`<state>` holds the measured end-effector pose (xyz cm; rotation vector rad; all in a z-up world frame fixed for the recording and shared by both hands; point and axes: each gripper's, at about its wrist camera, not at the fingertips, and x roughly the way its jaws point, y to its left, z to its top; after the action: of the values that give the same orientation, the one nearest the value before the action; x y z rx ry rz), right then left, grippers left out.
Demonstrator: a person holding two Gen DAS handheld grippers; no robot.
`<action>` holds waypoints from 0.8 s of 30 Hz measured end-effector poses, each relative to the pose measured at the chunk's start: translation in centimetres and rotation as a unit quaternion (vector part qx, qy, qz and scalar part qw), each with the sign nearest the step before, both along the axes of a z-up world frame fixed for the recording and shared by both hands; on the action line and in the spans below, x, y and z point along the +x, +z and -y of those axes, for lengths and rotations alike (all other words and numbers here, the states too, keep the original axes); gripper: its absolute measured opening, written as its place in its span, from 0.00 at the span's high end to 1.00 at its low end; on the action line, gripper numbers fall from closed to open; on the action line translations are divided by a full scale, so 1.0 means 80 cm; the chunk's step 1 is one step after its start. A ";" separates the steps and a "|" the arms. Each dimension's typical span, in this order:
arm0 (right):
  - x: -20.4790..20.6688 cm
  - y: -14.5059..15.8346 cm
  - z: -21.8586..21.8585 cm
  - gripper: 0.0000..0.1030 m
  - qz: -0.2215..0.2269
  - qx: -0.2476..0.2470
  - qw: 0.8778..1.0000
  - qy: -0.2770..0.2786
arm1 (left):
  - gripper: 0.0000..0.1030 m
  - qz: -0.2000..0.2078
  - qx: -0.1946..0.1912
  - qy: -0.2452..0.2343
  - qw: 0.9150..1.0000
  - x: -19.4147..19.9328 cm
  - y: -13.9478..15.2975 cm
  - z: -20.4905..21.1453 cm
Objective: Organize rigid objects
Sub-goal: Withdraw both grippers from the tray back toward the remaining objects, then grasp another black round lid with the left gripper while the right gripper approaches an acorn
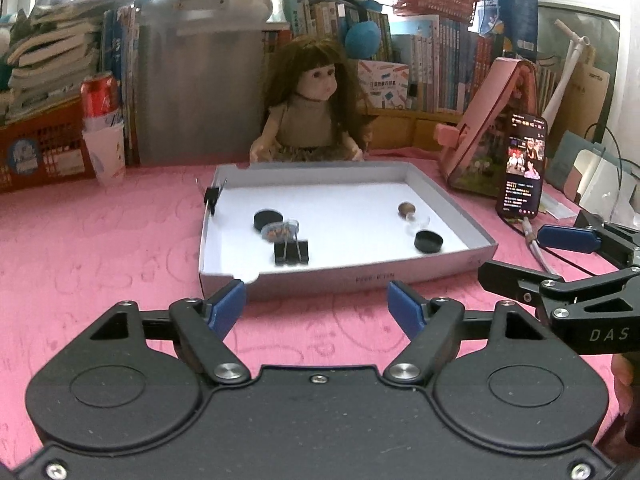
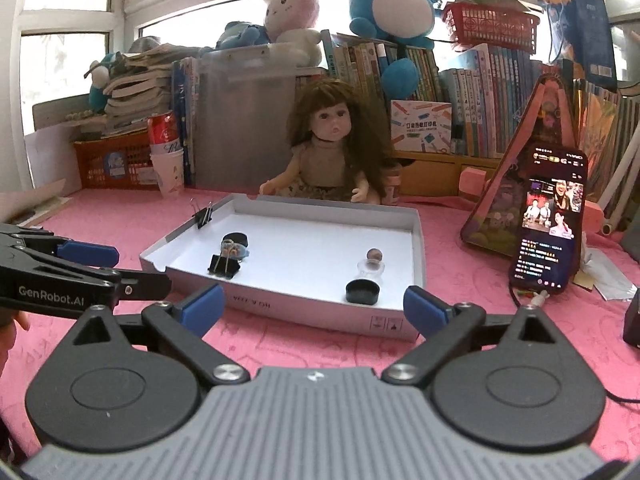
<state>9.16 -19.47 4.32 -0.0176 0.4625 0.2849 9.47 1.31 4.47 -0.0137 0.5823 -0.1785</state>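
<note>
Both claws are hanging released over the pink tablecloth (image 1: pixel 100 240), short of the white box lid (image 1: pixel 448 196): left gripper (image 1: pixel 316 304) and right gripper (image 2: pixel 312 304) are gripping nothing. Inside the lid, a binder clip (image 1: pixel 292 254) is lying near its front-left corner beside a black cap (image 1: pixel 268 220); another black cap (image 1: pixel 429 241) is sitting near the front-right corner, next to what may be a small corked bottle (image 1: pixel 408 210). A second clip (image 1: pixel 211 196) is biting the left wall.

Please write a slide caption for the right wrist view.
Open right gripper before a white tray holding two black caps and a binder clip.
</note>
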 end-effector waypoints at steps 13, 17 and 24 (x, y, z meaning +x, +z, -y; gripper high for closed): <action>-0.032 -0.035 -0.002 0.02 -0.001 -0.025 1.000 -0.018 | 0.25 -0.013 0.012 0.014 1.000 -0.033 -0.032 -0.011; -0.040 -0.041 -0.002 0.02 -0.001 -0.038 0.999 -0.020 | 0.25 -0.010 0.025 0.018 0.999 -0.045 -0.039 -0.012; -0.053 -0.054 -0.006 0.02 -0.008 -0.047 0.999 -0.015 | 0.25 -0.014 0.030 0.021 0.999 -0.061 -0.048 -0.014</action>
<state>4.88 -18.97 -0.01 -0.1010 0.4913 0.2334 4.60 2.43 0.65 0.0288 0.6144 -0.1204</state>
